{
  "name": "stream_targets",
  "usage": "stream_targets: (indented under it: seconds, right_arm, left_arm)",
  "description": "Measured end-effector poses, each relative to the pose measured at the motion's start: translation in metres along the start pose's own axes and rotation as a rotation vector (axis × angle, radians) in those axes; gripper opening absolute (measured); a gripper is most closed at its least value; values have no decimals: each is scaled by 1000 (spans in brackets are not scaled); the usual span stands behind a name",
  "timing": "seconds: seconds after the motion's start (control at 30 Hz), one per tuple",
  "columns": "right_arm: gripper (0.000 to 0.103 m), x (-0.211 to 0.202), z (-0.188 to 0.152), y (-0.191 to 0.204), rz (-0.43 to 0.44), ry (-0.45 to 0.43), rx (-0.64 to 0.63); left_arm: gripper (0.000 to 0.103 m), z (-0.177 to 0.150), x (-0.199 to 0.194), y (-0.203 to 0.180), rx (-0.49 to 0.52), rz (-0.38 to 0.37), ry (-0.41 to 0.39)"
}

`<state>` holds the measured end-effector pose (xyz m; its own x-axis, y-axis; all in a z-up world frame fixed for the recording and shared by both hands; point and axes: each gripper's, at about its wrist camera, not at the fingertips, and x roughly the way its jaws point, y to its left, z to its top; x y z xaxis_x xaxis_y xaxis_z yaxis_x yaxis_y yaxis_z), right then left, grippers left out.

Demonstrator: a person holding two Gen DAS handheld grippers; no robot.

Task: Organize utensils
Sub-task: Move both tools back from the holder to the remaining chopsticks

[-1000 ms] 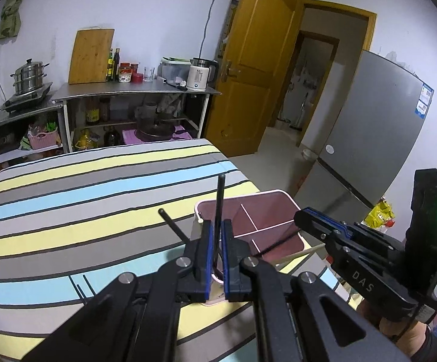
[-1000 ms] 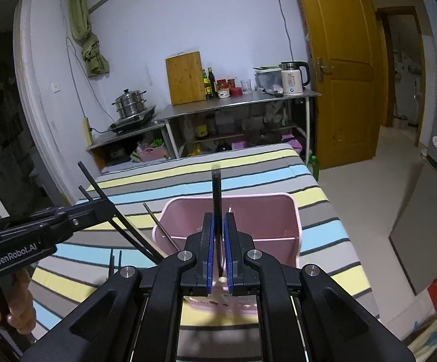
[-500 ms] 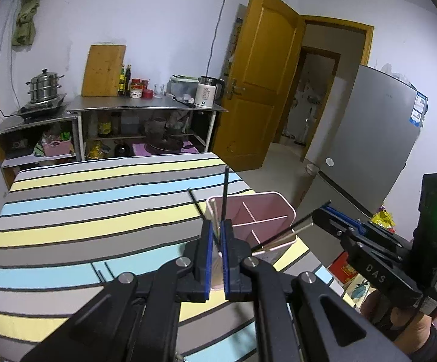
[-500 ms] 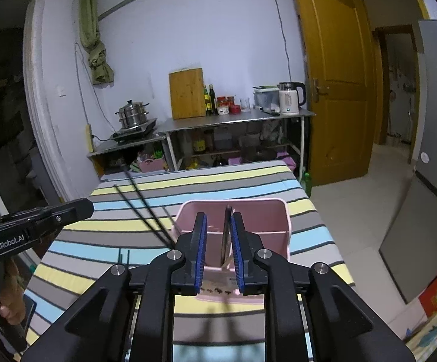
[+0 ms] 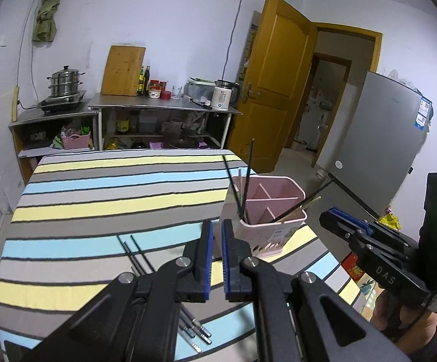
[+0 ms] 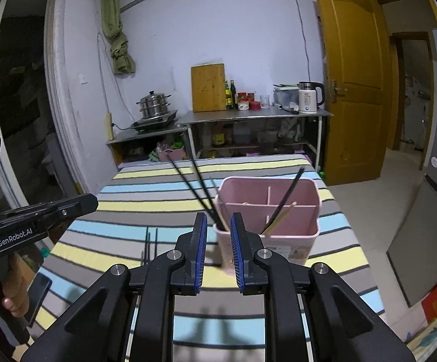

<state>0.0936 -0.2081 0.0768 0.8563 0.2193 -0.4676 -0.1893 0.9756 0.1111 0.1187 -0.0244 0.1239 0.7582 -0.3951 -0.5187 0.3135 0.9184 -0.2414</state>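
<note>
So, starting on the left: the left gripper (image 5: pixel 216 252) had its blue pads nearly together with nothing between them, hovering over the striped tablecloth (image 5: pixel 97 199). A small bunch of dark chopsticks (image 5: pixel 138 256) was lying flat on the cloth just left of it, running under the gripper body, with metal-tipped ends sticking out near the bottom edge of that view. In the right wrist view the same loose ones (image 6: pixel 150 244) showed up as short dark lines on a blue stripe, left of the right gripper.

Moving right, the pink utensil holder (image 5: pixel 274 232) stood upright near the right edge of the table. It had divided compartments. A few dark chopsticks (image 5: pixel 242 190) and a pale one leaned out of its near left corner, and another dark and pale pair (image 5: pixel 305 203) leaned out to the right.

The right gripper (image 6: pixel 218 249) sat right in front of the holder (image 6: pixel 290 232), with a clear gap between its blue pads and nothing in it. Its jaws had just been opening. A person's hand (image 6: pixel 5 301) held the left gripper's handle at the far left of that view.
</note>
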Motion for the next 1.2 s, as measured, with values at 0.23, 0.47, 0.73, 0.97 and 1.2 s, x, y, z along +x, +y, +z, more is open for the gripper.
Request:
stream_targets:
  seconds: [0.23, 0.47, 0.73, 0.97, 1.2]
  right_arm:
    - [17, 2, -12, 17, 36, 27, -34]
    - [17, 9, -25, 34, 67, 62, -55]
    - [17, 26, -35, 43, 91, 100, -66]
    - [17, 48, -50, 47, 123, 161, -66]
    - [17, 74, -64, 53, 151, 220, -71]
  left_arm:
    - [6, -18, -5, 12, -21, 26, 16]
    - [6, -33, -6, 21, -37, 45, 29]
    - [6, -49, 6, 38, -84, 65, 69]
    - [9, -67, 27, 61, -151, 87, 132]
    - [11, -83, 57, 83, -230, 100, 193]
